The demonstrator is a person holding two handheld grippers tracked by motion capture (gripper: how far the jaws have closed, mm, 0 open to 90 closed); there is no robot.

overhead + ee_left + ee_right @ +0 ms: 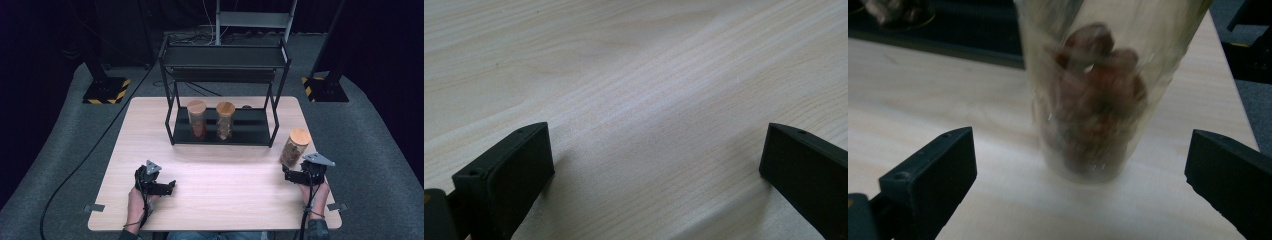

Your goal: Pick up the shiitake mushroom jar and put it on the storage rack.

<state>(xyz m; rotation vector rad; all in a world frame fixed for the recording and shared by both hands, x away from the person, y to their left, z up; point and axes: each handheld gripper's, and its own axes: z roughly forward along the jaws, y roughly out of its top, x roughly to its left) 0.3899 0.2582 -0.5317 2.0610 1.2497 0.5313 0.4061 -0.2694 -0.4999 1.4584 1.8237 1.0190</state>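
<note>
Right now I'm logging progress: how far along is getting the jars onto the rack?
Two jars already stand on the rack's lower shelf. The third jar is in hand next: it stands on the table, and the open right claw faces it without gripping. Grasping and shelving it are left. The left claw is open over bare wood.

Dim room, bright glare mid-table [210, 165]; jar [1093, 100] motion-blurred.

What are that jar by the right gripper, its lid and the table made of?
The jar looks like clear glass or plastic: its brown contents show through the shiny wall. Its lid seems to be pale matt wood, perhaps bamboo. The table shows light wood grain, possibly a laminate. The right gripper stands open before the jar.
</note>
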